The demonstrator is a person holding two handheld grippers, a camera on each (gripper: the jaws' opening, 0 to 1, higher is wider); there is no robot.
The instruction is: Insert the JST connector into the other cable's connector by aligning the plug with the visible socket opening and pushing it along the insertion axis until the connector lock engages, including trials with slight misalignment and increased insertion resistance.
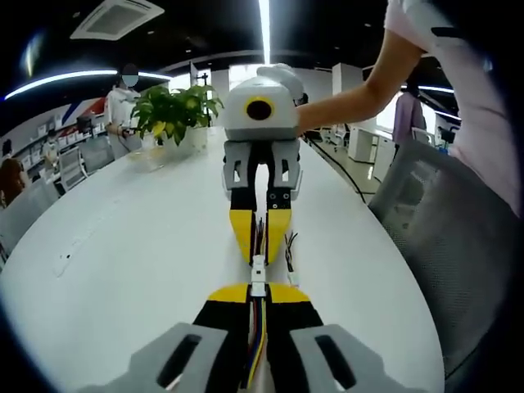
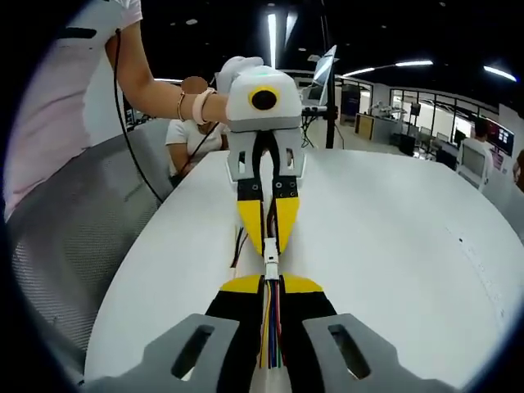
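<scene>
Right claw clamping coloured cable, white connector meeting left claw, white table

a white table runs under both views. in the left gripper view a potted plant stands at eleven o'clock, a ceiling air vent above it, a grey mesh chair at three o'clock.

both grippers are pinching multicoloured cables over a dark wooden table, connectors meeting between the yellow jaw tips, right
Not quite: the table is white and glossy, not dark wood, as the left gripper view shows. The rest holds: the left gripper and right gripper each pinch a multicoloured wire cable, and the small white connectors meet between the yellow jaw tips.
</scene>
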